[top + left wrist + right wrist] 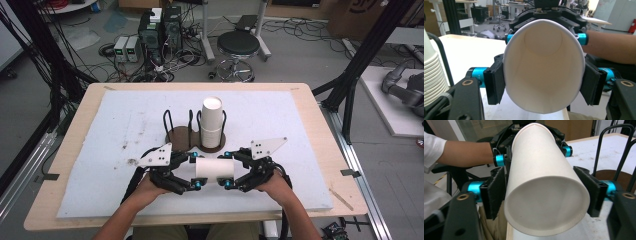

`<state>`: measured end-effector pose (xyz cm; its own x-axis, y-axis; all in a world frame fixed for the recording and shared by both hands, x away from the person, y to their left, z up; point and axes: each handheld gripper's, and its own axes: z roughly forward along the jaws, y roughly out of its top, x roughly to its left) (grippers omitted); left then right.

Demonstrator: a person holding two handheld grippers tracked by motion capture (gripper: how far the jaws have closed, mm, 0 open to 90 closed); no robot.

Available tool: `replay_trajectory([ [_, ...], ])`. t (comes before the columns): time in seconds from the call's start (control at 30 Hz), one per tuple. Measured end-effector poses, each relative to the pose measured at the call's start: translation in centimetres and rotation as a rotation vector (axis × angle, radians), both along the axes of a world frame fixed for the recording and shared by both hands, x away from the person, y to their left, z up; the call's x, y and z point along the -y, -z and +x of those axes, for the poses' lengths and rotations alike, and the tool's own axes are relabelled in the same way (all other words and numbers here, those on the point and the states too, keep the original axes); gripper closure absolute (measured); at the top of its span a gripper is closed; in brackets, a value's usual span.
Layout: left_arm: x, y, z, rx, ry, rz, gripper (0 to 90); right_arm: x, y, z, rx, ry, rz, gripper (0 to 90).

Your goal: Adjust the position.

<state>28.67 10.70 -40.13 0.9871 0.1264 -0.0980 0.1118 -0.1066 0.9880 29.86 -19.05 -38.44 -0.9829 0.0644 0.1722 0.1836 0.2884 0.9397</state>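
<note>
Left gripper [196, 170] and right gripper [226, 170] both clamped on one white paper cup [214, 169], held sideways between them above the foam mat [100, 150], just before the cup stack [211, 121] in its wire rack [180, 134].

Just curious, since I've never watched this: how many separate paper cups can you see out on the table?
2 that can be told apart: a cup on its side between both tongs, and a nested stack in the wire holder, whose cups can't be counted exactly.

A matt white paper cup [214, 169] is lying between matt black plastic jaws with glossy blue metal pins [478, 72].
</note>
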Motion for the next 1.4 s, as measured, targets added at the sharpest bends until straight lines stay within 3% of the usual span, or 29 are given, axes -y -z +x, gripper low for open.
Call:
replay_trajectory([
  [0.2,-0.4,-0.5,0.0,0.009,-0.005,0.040,32.1,0.0,-0.3,-0.1,0.007,0.027,-0.005,21.3],
  [0.4,-0.8,-2.1,0.2,0.025,-0.014,0.161,32.1,0.1,-0.9,-0.1,0.040,0.065,-0.053,20.3],
  [0.57,-0.6,-3.5,0.6,0.040,-0.011,0.283,32.1,-0.3,-1.8,-0.1,0.083,0.073,-0.137,20.3],
  [0.73,-0.1,-4.6,1.0,0.055,0.004,0.377,32.1,-0.8,-2.8,0.3,0.125,0.071,-0.230,20.3],
  [1.07,0.8,-6.1,1.5,0.062,0.038,0.498,32.9,-2.3,-3.6,0.6,0.177,0.031,-0.365,20.4],
  [1.4,1.5,-7.0,2.1,0.062,0.047,0.597,32.9,-3.6,-3.7,0.6,0.211,0.010,-0.445,20.4],
])
